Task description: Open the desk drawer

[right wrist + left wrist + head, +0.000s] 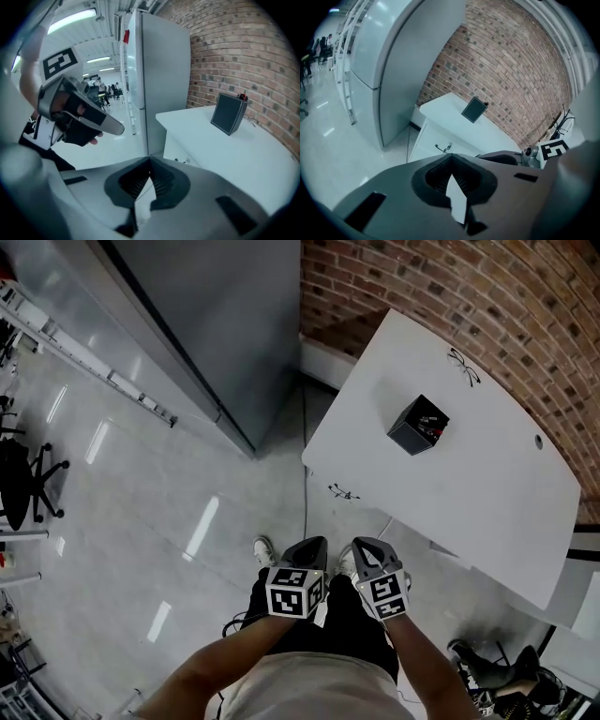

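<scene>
Left gripper [314, 542] & right gripper [361, 543] hang side by side in front of the person's body, pointing down-forward. Both pairs of jaws are pressed together w/ nothing between them. The flat white desk [487, 484] stands ahead at right, against the red brick wall [450, 287]. Its white drawer front [429, 140], w/ a small dark handle [443, 148], sits flush, clear of both grippers. A small black box [418, 425] rests on top.

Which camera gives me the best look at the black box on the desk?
Head view: the black box shows whole, top and sides, on the white desk. Both gripper views show mostly one dark face.
</scene>
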`<state>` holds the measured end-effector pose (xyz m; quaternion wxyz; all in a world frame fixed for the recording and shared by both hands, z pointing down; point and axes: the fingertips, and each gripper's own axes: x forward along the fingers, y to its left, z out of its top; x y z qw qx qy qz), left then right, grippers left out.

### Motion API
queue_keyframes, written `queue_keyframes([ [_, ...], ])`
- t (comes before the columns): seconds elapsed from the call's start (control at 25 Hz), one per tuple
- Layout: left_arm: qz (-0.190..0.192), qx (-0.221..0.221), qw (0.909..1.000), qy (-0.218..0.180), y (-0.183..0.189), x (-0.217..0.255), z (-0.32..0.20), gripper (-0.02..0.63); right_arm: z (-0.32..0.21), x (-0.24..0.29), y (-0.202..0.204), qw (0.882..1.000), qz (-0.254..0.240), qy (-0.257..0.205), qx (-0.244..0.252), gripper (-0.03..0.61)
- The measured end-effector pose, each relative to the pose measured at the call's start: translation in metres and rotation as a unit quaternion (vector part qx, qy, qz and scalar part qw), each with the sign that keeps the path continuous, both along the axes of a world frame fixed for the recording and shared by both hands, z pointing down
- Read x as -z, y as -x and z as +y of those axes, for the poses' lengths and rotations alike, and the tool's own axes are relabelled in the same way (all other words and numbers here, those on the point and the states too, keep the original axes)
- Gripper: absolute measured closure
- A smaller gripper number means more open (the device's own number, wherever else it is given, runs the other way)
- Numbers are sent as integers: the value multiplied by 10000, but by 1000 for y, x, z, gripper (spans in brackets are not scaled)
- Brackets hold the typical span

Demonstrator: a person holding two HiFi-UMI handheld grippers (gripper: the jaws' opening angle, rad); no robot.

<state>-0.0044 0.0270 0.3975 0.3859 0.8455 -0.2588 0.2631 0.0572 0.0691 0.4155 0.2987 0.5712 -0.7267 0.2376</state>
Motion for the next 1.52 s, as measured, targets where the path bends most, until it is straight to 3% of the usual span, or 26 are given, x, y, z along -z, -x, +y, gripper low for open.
queue_keyframes([
  [0.16,-96,-114,9999,28,-2,-32,-6,606,-13,-20,2,9999,143,96,15,565],
  [0.4,-118,447,9989,26,-3,-74,-29,606,-36,-60,-6,9995,296,-74,113,565],
  [0.64,-84,783,9960,420,6,-79,-6,606,-27,-69,-11,9992,321,97,225,560],
  [0.8,-116,779,9950,614,13,-91,11,606,-29,-81,-13,9984,501,124,242,511],
  [1.2,-160,593,9957,698,8,-121,7,606,-41,-107,-35,9950,988,104,-117,493],
  [1.52,-98,715,9934,894,9,-140,-7,606,-50,-133,-54,9906,1327,261,-215,479],
])
